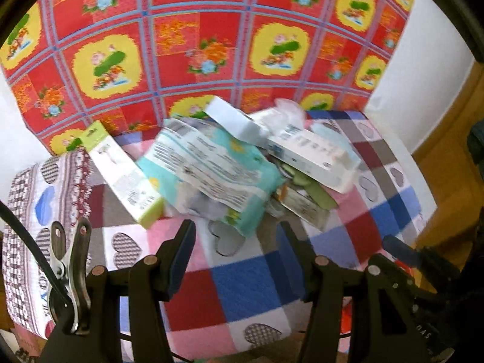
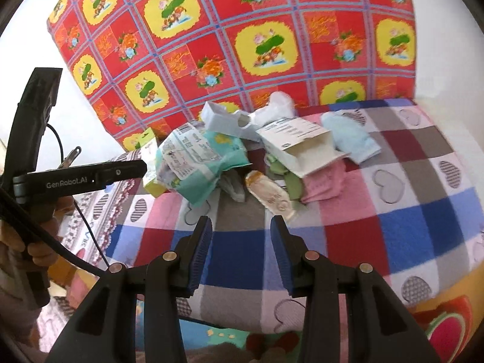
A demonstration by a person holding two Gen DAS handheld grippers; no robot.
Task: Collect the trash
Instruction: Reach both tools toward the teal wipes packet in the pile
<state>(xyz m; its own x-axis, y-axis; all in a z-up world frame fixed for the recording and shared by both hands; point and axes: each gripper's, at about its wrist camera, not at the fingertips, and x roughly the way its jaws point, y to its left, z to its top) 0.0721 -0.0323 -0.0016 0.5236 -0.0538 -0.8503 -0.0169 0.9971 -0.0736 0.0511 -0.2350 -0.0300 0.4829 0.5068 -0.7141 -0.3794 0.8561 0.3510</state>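
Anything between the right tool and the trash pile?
No. In the right wrist view, only bare checked blanket separates the open right tool from the trash pile.

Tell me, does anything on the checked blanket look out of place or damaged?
Yes. A heap of trash sits on the checked blanket: a crumpled teal packet, a white carton with its end flap torn open, and a yellow-green box lying tilted at the left. Both grippers are empty.
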